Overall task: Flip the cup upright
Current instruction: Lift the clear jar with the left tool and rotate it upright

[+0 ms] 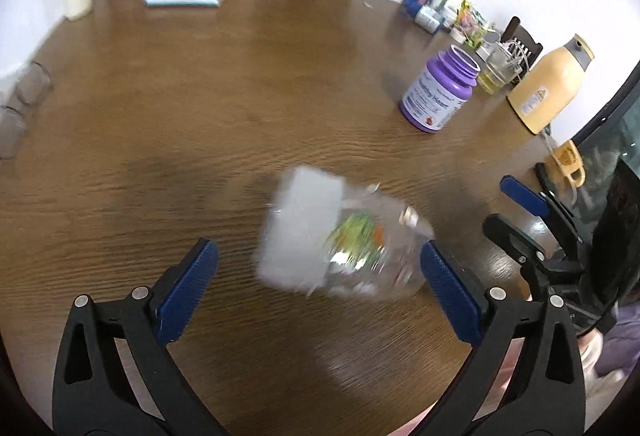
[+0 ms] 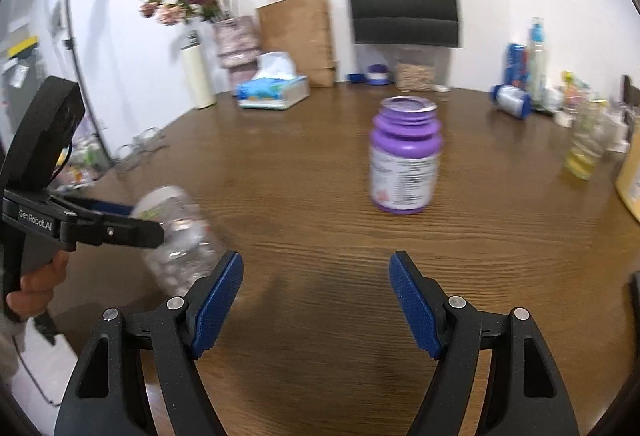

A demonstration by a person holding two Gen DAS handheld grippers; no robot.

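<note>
Two grippers are in my views, and both stand with jaws spread wide and nothing between the blue pads. My left gripper (image 1: 318, 276) fills the bottom of the left wrist view; the cup (image 1: 340, 240), a clear plastic one with a white end and a green and orange print, sits blurred in the lower middle of that frame, tilted on its side in the gap between the fingers, close to the right-hand pad, though I cannot tell whether it touches it or the table (image 1: 200, 95). In the right wrist view my right gripper (image 2: 316, 288) hovers over bare wood at the bottom centre, and the cup (image 2: 180, 232) shows at the lower left, partly behind the black finger of the left gripper. Further out, a purple bottle (image 2: 404, 159) stands upright in the middle of the right wrist frame, well apart from the cup. A tissue box (image 2: 274, 87) lies at the far table edge, upper left of centre, with a brown paper bag (image 2: 298, 31) behind it. A yellow jug (image 1: 550, 83) stands at the right of the left wrist frame.
</note>
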